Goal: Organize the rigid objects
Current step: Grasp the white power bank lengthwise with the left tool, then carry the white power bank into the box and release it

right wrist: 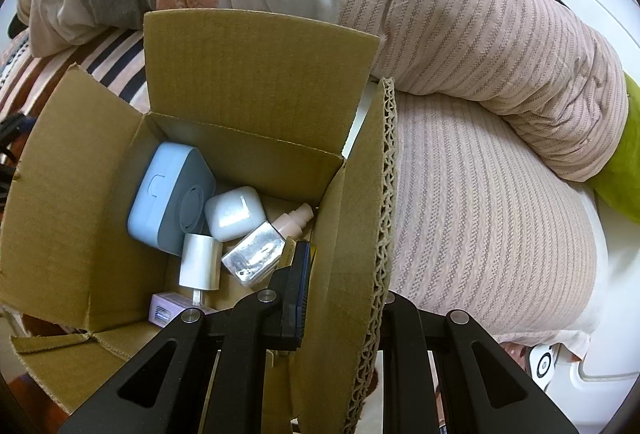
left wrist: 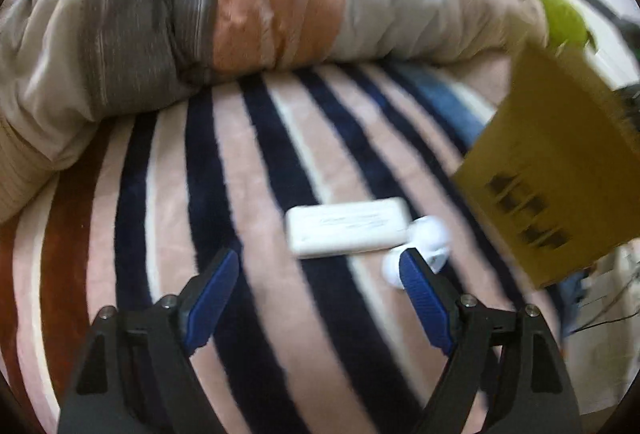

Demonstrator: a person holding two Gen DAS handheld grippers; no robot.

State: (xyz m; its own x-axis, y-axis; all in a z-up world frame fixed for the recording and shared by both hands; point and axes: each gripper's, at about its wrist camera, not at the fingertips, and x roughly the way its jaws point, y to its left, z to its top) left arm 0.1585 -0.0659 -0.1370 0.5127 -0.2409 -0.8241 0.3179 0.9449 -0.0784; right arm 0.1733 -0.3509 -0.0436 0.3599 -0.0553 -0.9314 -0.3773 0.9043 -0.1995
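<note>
**Operator:** Report the position of the items to be organized.

**Technician:** Most are already inside the cardboard box (right wrist: 248, 82): a blue-grey case (right wrist: 168, 194), a white earbud case (right wrist: 234, 212), a silver packet (right wrist: 254, 258), a white cylinder (right wrist: 200, 262), a pink spray bottle (right wrist: 294, 220) and a small purple item (right wrist: 162, 308). Two items lie on the striped blanket (left wrist: 256, 162): a flat white power bank (left wrist: 348, 232) and, touching its right end, a small white object (left wrist: 430, 234) too blurred to identify.

**Operator:** Gripper states?

**Technician:** The right gripper (right wrist: 340, 274) is clamped on the box's right-hand flap, one finger inside the wall, the other hidden behind it. The left gripper (left wrist: 316, 270) has its jaws wide apart and holds nothing; it sits just short of the power bank.

**Operator:** Current step?

**Technician:** Judged: collection is well advanced. The right gripper steadies the box while the left goes for the remaining items.

**Operator:** Requirement for the next move?

**Technician:** Advance the left gripper so the power bank's narrow sides sit between the pads, close, lift, and carry it right to the box opening. The soft blanket may let the item tilt on contact.
</note>
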